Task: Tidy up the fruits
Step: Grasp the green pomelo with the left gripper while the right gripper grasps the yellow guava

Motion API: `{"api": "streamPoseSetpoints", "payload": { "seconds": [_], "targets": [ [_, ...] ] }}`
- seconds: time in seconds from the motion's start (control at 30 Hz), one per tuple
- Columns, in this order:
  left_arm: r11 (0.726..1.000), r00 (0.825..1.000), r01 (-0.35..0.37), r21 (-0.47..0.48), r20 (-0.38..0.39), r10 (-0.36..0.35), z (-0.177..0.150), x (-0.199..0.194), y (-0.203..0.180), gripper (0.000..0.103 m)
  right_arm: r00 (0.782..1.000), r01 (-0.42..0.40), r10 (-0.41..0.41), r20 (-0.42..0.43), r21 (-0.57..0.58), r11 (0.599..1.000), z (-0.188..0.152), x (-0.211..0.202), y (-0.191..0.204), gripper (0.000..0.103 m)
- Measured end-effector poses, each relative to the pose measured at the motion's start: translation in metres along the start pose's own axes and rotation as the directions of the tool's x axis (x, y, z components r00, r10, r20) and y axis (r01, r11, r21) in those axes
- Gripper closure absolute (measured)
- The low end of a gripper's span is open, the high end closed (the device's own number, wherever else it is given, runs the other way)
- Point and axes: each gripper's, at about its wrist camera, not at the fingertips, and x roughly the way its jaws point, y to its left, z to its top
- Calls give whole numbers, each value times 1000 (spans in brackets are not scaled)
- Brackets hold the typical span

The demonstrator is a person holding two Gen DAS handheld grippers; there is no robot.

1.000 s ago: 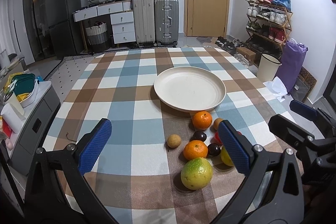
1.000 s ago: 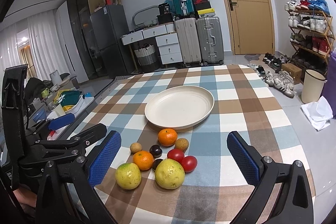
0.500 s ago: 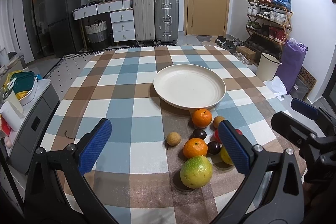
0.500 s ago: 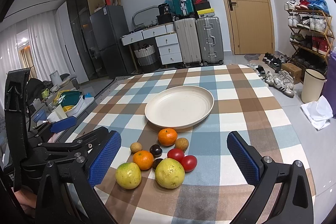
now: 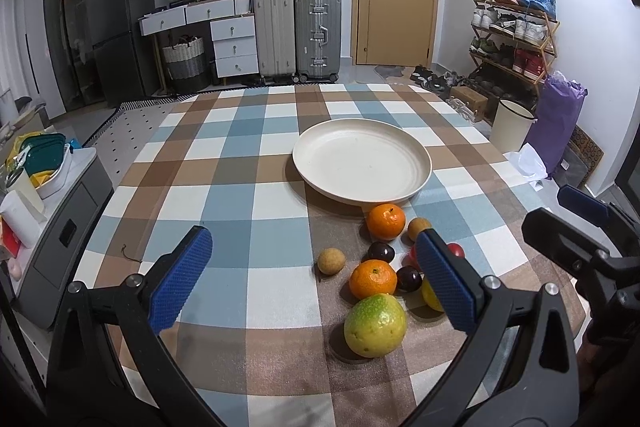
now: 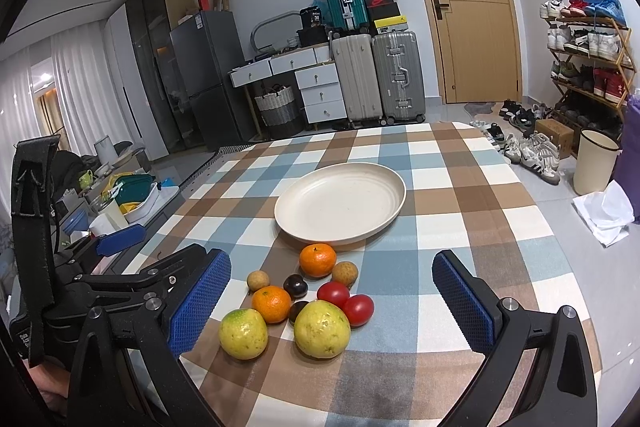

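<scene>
An empty cream plate (image 5: 362,163) (image 6: 340,201) sits mid-table on the checked cloth. Just before it lies a cluster of fruit: two oranges (image 5: 386,221) (image 6: 271,303), two yellow-green guavas (image 5: 375,325) (image 6: 322,328), two red tomatoes (image 6: 333,294), dark plums (image 5: 381,251) and small brown longans (image 5: 330,261). My left gripper (image 5: 312,279) is open and empty, hovering just left of the cluster. My right gripper (image 6: 332,303) is open and empty, with the cluster between its fingers in view.
The table's left edge borders a low grey cabinet (image 5: 60,239) with containers. Suitcases (image 5: 298,31), drawers and a fridge stand at the back wall. A shoe rack (image 5: 516,39), a bin (image 5: 512,125) and a purple bag are at the right.
Both grippers have stayed open. The left wrist view has shifted slightly, so the plate and fruit sit a little lower and nearer. The right view is almost unchanged.
</scene>
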Motion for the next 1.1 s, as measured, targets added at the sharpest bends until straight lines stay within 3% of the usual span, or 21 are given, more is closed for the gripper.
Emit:
{"api": "streamPoseSetpoints", "payload": {
  "seconds": [0.6, 1.1],
  "targets": [
    [999, 994, 54, -1, -93, -54, -15, 28, 2, 2, 1000, 9, -9, 1, 23, 1000, -5, 0, -9, 0],
    [989, 968, 149, -11, -202, -148, -38, 53, -3, 2, 1000, 12, -12, -3, 36, 999, -8, 0, -15, 0]
  ]
}}
